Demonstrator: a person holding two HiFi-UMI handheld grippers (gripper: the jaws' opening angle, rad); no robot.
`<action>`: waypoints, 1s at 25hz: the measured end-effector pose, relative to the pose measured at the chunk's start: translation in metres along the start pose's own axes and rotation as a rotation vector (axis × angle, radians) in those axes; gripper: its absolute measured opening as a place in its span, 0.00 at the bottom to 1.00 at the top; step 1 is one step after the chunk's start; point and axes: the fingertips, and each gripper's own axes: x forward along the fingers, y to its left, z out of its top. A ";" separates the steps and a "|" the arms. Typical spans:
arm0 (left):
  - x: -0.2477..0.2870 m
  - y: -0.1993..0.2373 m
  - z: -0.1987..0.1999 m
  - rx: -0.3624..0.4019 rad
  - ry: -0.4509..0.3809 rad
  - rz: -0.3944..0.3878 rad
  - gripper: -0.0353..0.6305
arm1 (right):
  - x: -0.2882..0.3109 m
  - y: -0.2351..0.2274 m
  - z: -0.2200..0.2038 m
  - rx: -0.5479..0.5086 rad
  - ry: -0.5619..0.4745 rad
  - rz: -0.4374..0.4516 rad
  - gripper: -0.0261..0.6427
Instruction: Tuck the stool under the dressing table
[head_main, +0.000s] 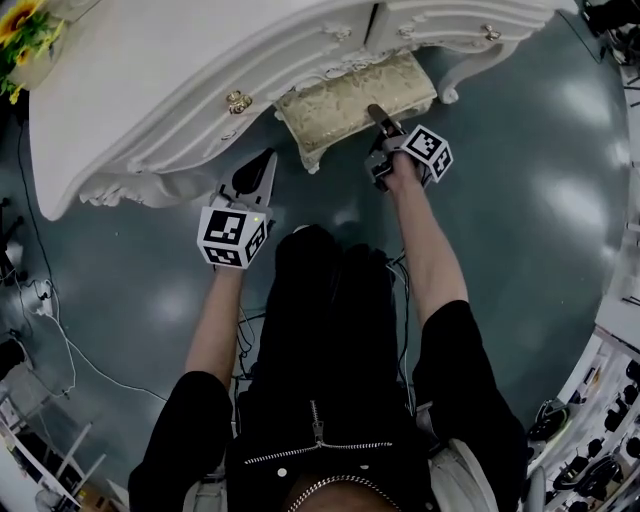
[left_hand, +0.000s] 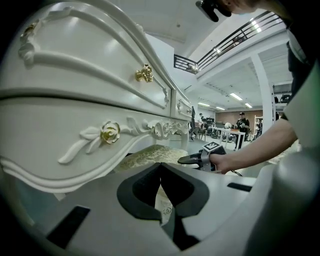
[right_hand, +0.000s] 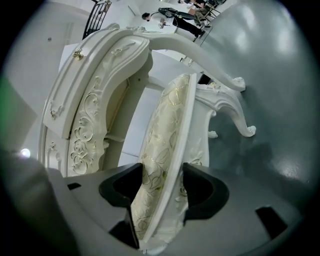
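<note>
In the head view the stool (head_main: 355, 100) sits at twelve o'clock, half under the dressing table (head_main: 150, 90); the left gripper view shows the left gripper (left_hand: 160, 165) with jaws clenched on nothing; and the right gripper view shows the right gripper (right_hand: 161, 170) grasping the stool's padded seat edge.

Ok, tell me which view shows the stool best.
Head view: the stool shows from above, its cushion partly under the dressing table. The right gripper view shows only its seat edge-on, clamped by the right gripper; the left gripper view catches a cushion corner below the table's apron.
</note>
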 end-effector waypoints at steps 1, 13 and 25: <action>0.002 0.001 -0.003 0.008 -0.002 -0.002 0.09 | 0.006 0.002 0.002 -0.001 0.001 0.009 0.43; 0.009 0.010 -0.042 0.054 -0.046 0.012 0.09 | 0.069 0.025 -0.006 0.015 0.022 0.146 0.39; -0.001 0.031 -0.059 0.079 -0.082 0.054 0.09 | 0.114 0.042 -0.018 -0.001 -0.009 0.204 0.36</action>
